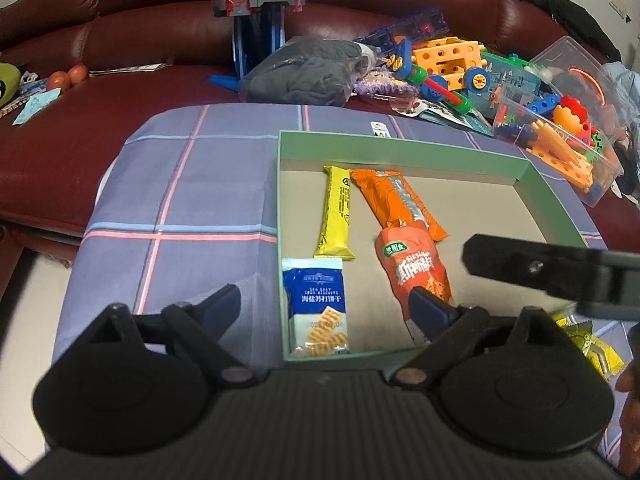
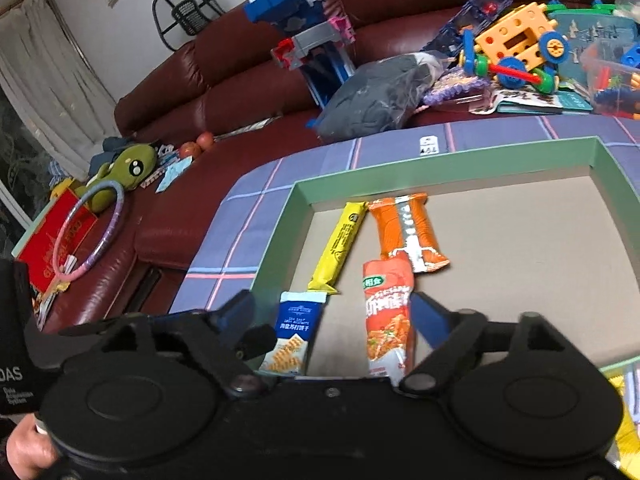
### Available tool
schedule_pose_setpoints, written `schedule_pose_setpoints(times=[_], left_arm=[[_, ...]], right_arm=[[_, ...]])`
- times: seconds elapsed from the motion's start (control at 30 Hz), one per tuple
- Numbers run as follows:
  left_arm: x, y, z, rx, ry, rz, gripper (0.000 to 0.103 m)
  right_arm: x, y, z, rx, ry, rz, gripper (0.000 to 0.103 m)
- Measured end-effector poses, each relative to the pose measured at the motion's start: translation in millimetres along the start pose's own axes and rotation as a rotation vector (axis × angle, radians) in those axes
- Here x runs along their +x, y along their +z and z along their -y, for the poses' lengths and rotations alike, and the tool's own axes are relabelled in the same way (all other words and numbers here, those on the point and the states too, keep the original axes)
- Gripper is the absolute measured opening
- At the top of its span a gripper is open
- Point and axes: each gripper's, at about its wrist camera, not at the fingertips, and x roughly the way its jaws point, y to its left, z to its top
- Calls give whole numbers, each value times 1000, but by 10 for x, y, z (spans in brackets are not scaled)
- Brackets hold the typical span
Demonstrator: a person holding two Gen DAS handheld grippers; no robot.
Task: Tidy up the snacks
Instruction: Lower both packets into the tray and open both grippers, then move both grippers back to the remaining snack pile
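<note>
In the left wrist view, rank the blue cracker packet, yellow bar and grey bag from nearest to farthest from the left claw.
From the left claw:
1. Blue cracker packet, between the open fingers, in the box's near left corner.
2. Yellow bar, farther in, along the box's left side.
3. Grey bag, beyond the box, on the sofa.

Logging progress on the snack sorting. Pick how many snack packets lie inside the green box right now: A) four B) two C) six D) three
A: the green box holds four packets, namely the yellow bar, the orange bar, the blue cracker pack and the orange-red pouch.
</note>
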Motion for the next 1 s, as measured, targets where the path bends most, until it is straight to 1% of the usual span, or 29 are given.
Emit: schedule_pose_setpoints(times=[0.03,0.1,0.13,0.27,0.47,0.63,0.73,0.8,0.9,0.93,0.97,1.0], left_arm=[[-21,-9,8,1,3,1,95],[-66,-29,20,0,1,1,97],[-92,-44,25,-1,0,1,98],[-188,-121,47,-5,-6,-1,100],[-283,-276,148,1,-31,-20,100],[-280,-438,367,52,-57,-48,100],[-254,-552,548,100,-79,-71,100],[-232,-622,652,131,-97,-89,97],[-158,-718,795,174,-111,-118,90],[-125,-741,835,185,-116,-129,86],[-90,-769,864,192,-119,-140,82],[-52,-791,891,197,-121,-154,81]], right_arm=[[-29,-1,12,4,-5,6,94],[-129,-25,49,19,-6,10,101],[-165,-41,65,30,-5,11,103],[-284,-88,120,77,-2,18,103],[-456,-204,179,119,-6,3,103],[-588,-299,267,135,-53,-19,103],[-650,-365,339,138,-63,-32,103],[-688,-403,373,139,-67,-45,103],[-742,-470,438,143,-80,-43,103],[-758,-488,459,144,-85,-39,103],[-765,-505,487,143,-92,-36,100],[-761,-508,513,143,-98,-37,96]])
